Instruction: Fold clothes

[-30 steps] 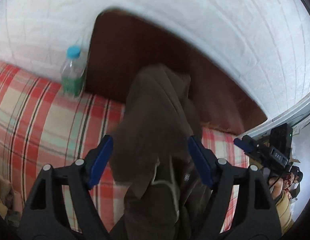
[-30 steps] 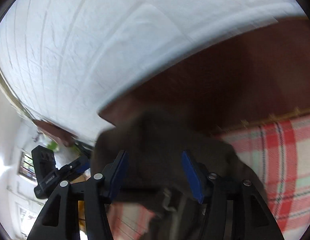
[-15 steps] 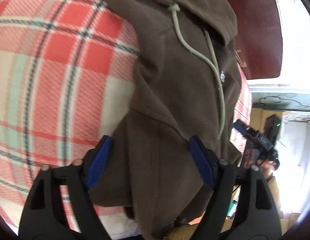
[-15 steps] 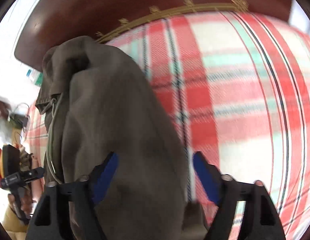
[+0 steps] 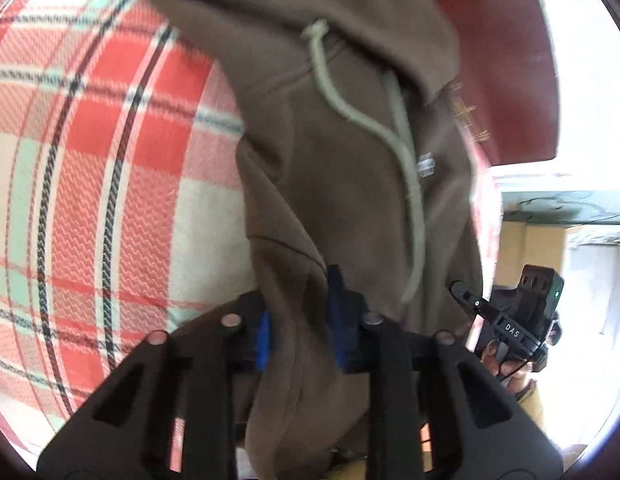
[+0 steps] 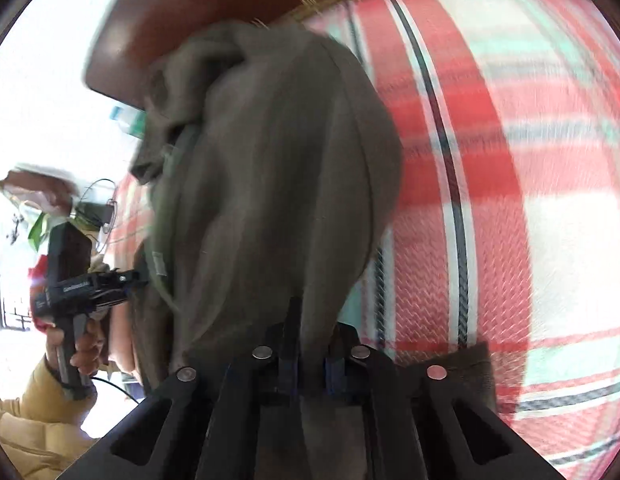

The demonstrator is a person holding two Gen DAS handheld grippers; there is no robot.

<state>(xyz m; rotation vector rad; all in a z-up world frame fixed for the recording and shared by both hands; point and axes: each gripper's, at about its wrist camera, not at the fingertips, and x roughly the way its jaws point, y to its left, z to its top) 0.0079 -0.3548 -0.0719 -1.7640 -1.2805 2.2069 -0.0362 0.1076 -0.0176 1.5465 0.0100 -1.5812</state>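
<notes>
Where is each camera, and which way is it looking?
Left wrist: sits on the left hand-held gripper, looking down at the brown hoodie on the plaid blanket; the other hand shows at right.
Right wrist: sits on the right hand-held gripper, facing the same hoodie; the other hand shows at left.
Shared: hoodie, blanket.

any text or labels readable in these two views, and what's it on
"DAS": white letters on the right gripper, seen at the right edge of the left wrist view.
Small whitish logo on the chest of the brown hoodie: too blurred to read.
White print along the side of the left gripper, seen in the right wrist view: blurred, not readable.
Nothing readable on the plaid blanket.
</notes>
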